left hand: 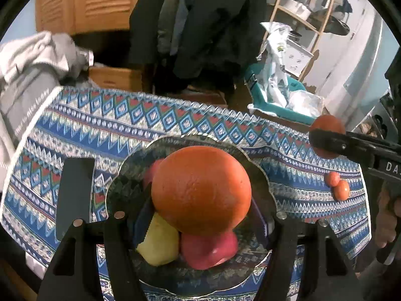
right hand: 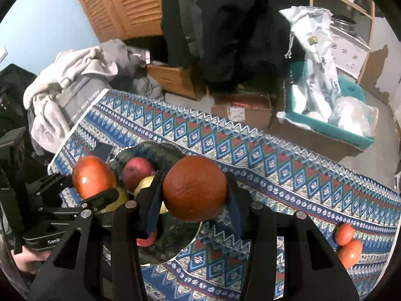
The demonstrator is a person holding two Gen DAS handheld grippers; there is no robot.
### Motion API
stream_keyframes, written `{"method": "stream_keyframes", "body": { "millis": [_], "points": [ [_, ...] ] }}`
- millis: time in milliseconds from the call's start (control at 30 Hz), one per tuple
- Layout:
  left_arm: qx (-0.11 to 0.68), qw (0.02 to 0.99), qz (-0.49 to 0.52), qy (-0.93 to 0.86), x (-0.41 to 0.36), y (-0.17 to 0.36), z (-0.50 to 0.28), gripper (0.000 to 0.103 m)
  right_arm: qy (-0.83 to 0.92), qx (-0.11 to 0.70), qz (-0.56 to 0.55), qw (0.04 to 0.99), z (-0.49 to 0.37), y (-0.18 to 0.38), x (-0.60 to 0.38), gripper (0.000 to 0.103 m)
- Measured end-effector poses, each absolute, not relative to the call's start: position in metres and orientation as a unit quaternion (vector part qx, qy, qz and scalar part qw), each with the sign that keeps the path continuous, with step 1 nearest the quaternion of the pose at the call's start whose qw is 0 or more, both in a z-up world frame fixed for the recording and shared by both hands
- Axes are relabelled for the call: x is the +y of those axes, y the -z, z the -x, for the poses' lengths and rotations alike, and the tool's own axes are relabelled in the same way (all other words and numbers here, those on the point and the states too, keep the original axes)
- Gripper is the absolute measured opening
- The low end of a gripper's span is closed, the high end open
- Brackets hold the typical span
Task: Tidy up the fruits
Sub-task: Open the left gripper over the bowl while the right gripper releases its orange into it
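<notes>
Over the bowl (left hand: 120, 175), left gripper (left hand: 200, 193) clamps a big orange (left hand: 200, 190), near round, no clear long axis. Under it in the bowl: yellow fruit (left hand: 160, 245), red apple (left hand: 210, 250). Right of that, right gripper (right hand: 195, 188) pinches a second orange (right hand: 195, 188) above the bowl's edge, navel facing camera. Far right on the cloth (right hand: 275, 175), two small tomatoes (right hand: 347, 243) touching.
</notes>
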State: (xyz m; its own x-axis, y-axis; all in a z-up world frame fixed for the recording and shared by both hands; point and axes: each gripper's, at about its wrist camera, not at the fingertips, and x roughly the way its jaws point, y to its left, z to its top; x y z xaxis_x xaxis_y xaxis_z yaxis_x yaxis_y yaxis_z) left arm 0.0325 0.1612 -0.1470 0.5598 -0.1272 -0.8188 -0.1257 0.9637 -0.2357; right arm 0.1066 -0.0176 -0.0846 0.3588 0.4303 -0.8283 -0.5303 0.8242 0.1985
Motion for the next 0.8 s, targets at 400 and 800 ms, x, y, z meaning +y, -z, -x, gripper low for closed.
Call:
{"method": "stream_keyframes", "body": {
  "millis": [400,800],
  "points": [
    [0.510,0.850,0.136,-0.009,0.172,0.185,-0.038,0.070,-0.301,0.511,0.067,0.803,-0.105,0.110,0.005,0.046],
    [0.523,0.841,0.140,-0.011,0.175,0.189,-0.038,0.076,-0.311,0.532,0.078,0.784,-0.102,0.127,0.018,0.046]
  ]
}}
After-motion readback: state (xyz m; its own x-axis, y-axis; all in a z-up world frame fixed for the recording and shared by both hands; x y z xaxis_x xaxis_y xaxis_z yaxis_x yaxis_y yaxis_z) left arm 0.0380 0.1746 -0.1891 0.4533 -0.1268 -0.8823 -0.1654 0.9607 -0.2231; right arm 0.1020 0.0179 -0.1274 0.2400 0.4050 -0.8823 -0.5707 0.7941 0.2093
